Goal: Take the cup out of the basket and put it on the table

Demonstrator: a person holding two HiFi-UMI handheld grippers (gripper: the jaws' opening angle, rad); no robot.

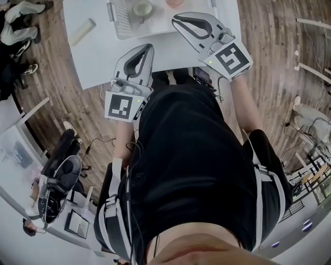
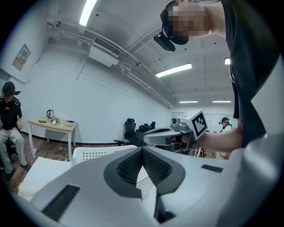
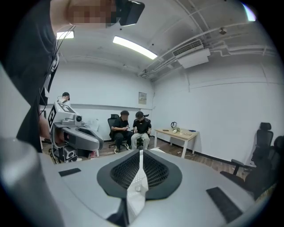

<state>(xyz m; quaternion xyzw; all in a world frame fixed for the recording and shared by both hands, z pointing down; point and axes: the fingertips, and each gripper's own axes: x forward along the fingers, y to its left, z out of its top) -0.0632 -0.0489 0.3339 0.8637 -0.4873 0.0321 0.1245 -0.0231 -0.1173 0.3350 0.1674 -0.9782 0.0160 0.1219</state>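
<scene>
My right gripper, jaws together and empty, hovers just right of the basket. My left gripper, likewise closed, hangs on the basket's near side. The cup sits inside the basket.

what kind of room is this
Likely an office or lab workroom: black swivel office chairs, a pale wooden desk against the wall, and long ceiling strip lights.
</scene>
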